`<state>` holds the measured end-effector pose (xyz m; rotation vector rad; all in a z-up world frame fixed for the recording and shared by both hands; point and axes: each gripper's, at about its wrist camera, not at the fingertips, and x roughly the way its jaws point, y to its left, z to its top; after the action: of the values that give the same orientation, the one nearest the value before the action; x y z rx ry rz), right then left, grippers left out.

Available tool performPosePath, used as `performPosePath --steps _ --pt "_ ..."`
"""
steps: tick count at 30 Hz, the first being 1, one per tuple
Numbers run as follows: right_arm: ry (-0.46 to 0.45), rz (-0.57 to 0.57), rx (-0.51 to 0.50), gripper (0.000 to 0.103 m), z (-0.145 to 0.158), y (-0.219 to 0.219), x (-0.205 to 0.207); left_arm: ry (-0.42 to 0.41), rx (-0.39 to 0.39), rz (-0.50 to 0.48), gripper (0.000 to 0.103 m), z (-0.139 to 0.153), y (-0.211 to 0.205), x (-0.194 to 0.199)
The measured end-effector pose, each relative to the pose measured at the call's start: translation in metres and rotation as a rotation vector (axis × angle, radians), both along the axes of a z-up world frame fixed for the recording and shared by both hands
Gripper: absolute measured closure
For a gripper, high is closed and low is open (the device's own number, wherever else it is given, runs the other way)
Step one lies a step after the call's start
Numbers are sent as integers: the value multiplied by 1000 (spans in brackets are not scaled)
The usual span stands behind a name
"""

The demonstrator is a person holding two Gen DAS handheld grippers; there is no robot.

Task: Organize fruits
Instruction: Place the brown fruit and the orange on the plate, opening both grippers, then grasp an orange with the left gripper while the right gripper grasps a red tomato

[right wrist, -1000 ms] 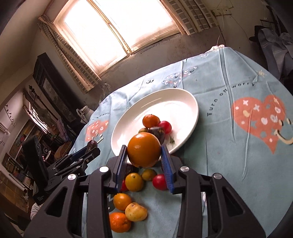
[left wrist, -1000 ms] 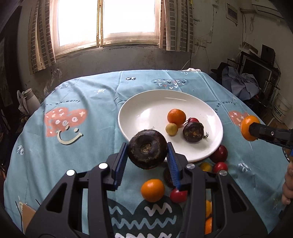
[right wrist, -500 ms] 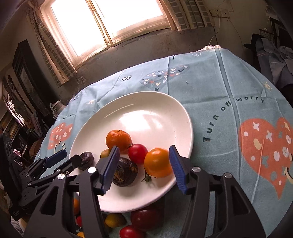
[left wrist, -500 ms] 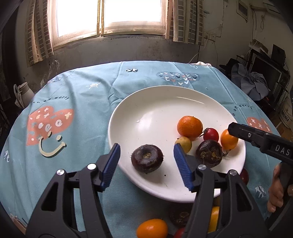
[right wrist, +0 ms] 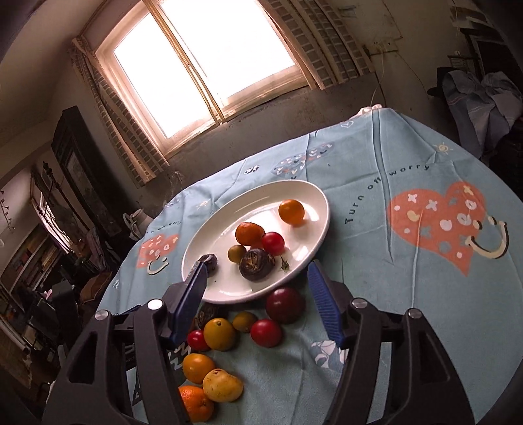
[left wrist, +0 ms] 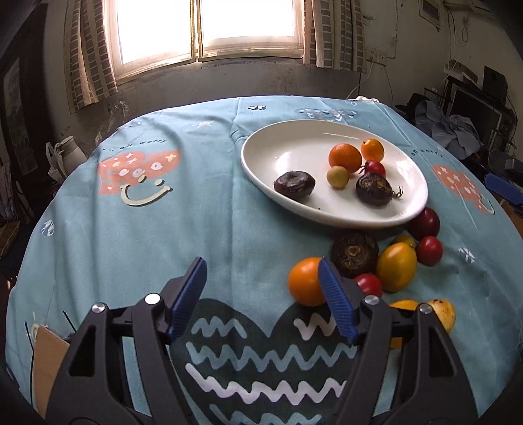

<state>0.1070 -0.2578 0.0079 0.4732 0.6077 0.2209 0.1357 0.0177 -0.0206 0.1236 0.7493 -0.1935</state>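
Both fruits released onto plate (left wrist: 261, 163), jaws opened

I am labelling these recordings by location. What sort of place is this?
Probably a lived-in room of a home: a round table under a light blue printed tablecloth, a curtained window, and a pile of clothes at the side.

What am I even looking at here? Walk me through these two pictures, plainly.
No robot: a person holds a hand tool with two fingers in each hand, each with a camera looking along its fingers. One picture comes from the left gripper, the other from the right gripper. Both have just been opening, and nothing is between their blue pads. Below is a table under a blue tablecloth. A white plate holds six fruits, including a dark round one and a small orange one. More fruit, among it an orange one, lies loose on the cloth.
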Motion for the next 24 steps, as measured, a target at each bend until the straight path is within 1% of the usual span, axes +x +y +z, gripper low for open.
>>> performPosePath --steps 2,4,7,13,14,16,17,18,19,20,21,23,24 --pt "40 -14 37 38 -7 -5 1 -17 23 -13 31 -1 -6 -3" --pt "53 -12 44 38 -10 -5 4 -29 41 -24 31 -2 -10 -4" --pt "44 -10 18 38 -9 -1 2 -8 54 -49 31 -8 -14 -2" --pt "51 -1 2 38 -10 3 1 29 57 -107 30 -16 -23 4" --pt "53 -2 -2 38 -11 4 1 41 58 -110 31 -18 -24 6" --pt "56 -2 -9 38 -11 5 2 75 31 -119 33 -22 -22 12" --pt "57 -3 -12 38 -12 5 2 98 11 -122 35 -24 -20 16" --pt "59 -4 -15 38 -12 5 3 120 -16 -129 44 -26 -17 19" --pt "60 -4 -19 38 -12 6 3 135 -50 -141 49 -27 -15 20" --pt "61 -5 -23 38 -13 6 3 144 -67 -148 58 -28 -14 21" --pt "64 -5 -25 38 -13 6 3 144 -65 -149 62 -28 -15 21" --pt "69 -2 -30 38 -14 7 4 145 -64 -155 66 -29 -16 21" --pt "73 -1 -35 38 -14 8 4 146 -65 -156 66 -29 -16 21"
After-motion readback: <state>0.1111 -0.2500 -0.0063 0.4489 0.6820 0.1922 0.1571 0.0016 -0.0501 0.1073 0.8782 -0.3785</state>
